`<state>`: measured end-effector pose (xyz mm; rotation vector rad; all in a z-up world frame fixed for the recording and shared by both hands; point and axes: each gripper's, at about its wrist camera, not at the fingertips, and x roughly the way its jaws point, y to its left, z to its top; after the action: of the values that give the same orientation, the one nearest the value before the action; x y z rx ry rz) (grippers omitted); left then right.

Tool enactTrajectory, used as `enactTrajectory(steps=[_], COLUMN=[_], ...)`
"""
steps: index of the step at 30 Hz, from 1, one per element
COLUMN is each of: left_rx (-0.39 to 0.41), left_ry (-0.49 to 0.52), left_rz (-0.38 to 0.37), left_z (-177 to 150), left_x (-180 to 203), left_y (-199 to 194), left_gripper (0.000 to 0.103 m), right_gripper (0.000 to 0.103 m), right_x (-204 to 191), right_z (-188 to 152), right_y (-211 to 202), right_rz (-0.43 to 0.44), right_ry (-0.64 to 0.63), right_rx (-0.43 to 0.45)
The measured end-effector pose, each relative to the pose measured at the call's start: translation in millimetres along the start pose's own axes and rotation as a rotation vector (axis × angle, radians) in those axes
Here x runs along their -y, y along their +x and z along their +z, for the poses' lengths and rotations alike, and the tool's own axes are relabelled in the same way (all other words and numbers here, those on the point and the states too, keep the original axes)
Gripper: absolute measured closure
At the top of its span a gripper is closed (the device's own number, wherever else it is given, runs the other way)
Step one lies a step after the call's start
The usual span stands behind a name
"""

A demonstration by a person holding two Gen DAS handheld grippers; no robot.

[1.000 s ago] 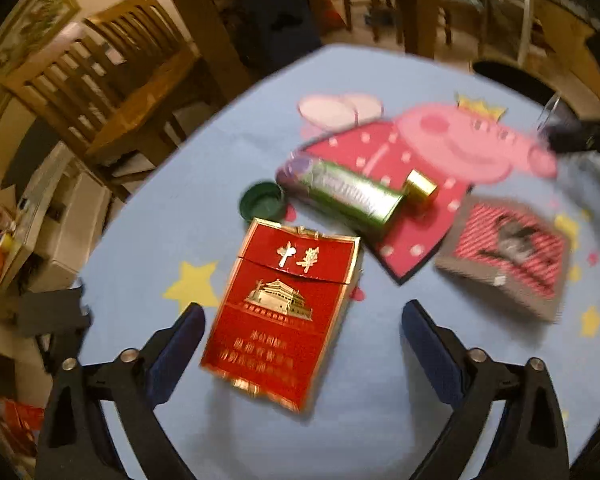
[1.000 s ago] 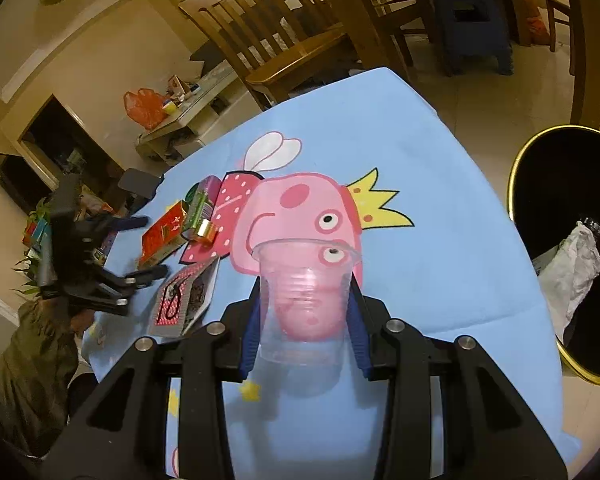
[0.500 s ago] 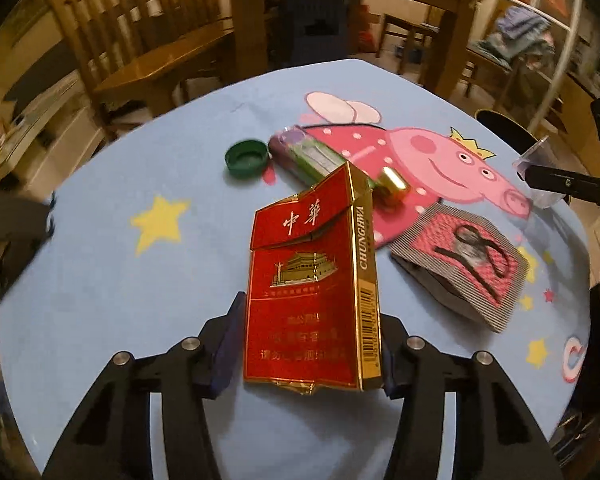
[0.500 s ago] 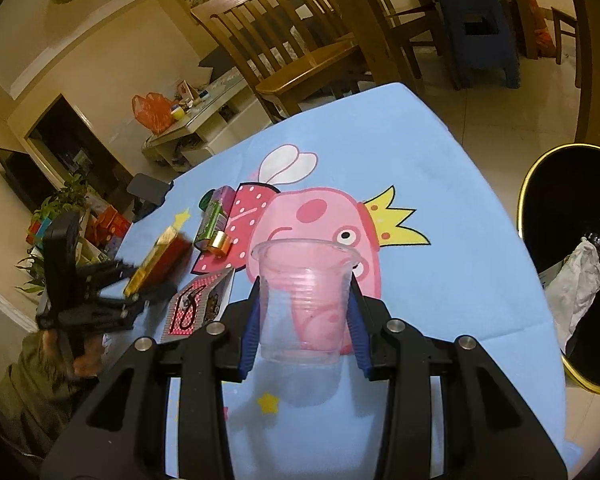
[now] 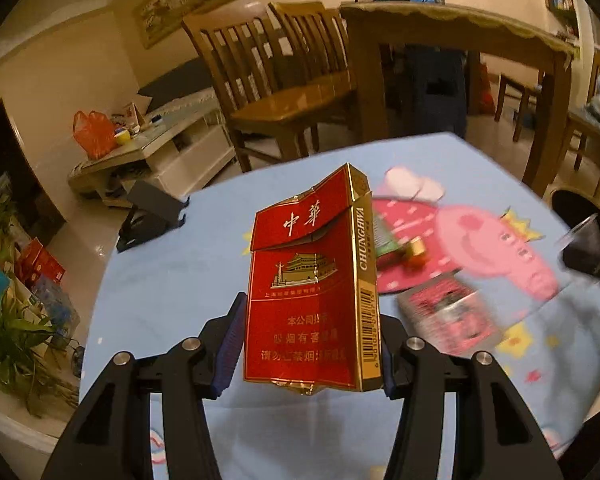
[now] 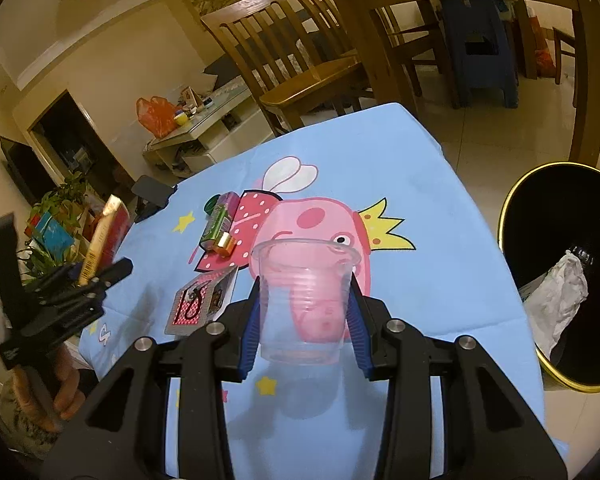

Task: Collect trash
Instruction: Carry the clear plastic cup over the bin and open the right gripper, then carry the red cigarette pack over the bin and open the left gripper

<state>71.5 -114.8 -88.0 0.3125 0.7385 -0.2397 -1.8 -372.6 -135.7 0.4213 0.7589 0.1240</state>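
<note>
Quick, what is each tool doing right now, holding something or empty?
Left tool: closed on the red cigarette pack, lifted off the table.
Right tool: closed on the clear plastic cup.

Wrist fisheyes, downward, shared tablecloth [image 5: 160, 280]

Left gripper [image 5: 306, 344] gripping pack [image 5: 312, 280] upright, clear of table. Right gripper [image 6: 305, 316] clamping cup [image 6: 305, 300], angled downward. Hand [image 6: 48, 392] holding left gripper's handle.
</note>
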Motion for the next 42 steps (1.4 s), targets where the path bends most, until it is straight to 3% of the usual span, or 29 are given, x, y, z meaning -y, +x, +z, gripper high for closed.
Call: enactTrajectory(steps=[8,18,24,29,30,31,32,33,38,42], left_rx=[0.036,0.058,0.063,0.069,0.07,0.072,0.074,0.075,0.068,0.062], left_ry=[0.032,0.098,0.142,0.187,0.196,0.204,0.213,0.223,0.262,0.303], left_rz=[-0.068,-0.119,-0.14,-0.158,-0.164,-0.167,-0.17,-0.174,-0.198,-0.221], left_z=[13,28,33,41,43,44,44,44,47,47], left_x=[57,112,142,171,177,182,188,194,221,245], left_y=[-26,-31,-29,-27,-26,-26,-26,-25,-20,-15], left_gripper=[0.051,0.05,0.05,0.05,0.05,0.05,0.05,0.05,0.05,0.05], right_gripper=[0.065,0.065,0.065,0.064,0.062,0.052,0.039,0.017,0.016,0.008], right_x=[21,53,95,110,113,121,130,139,165,182], right_z=[2,31,23,31,32,31,30,28,22,10], right_y=[-14,-77,-72,-94,-92,-89,-84,-83,-109,-139], right_rz=[-0.052,-0.158,-0.188,-0.272,-0.29,-0.33,-0.359,-0.378,-0.375,-0.415], right_ry=[0.041,-0.001,0.124,0.143,0.154,0.175,0.205,0.244,0.359,0.452], right_rx=[-0.016,0.108,0.097,0.203,0.2,0.187,0.16,0.144,0.238,0.354])
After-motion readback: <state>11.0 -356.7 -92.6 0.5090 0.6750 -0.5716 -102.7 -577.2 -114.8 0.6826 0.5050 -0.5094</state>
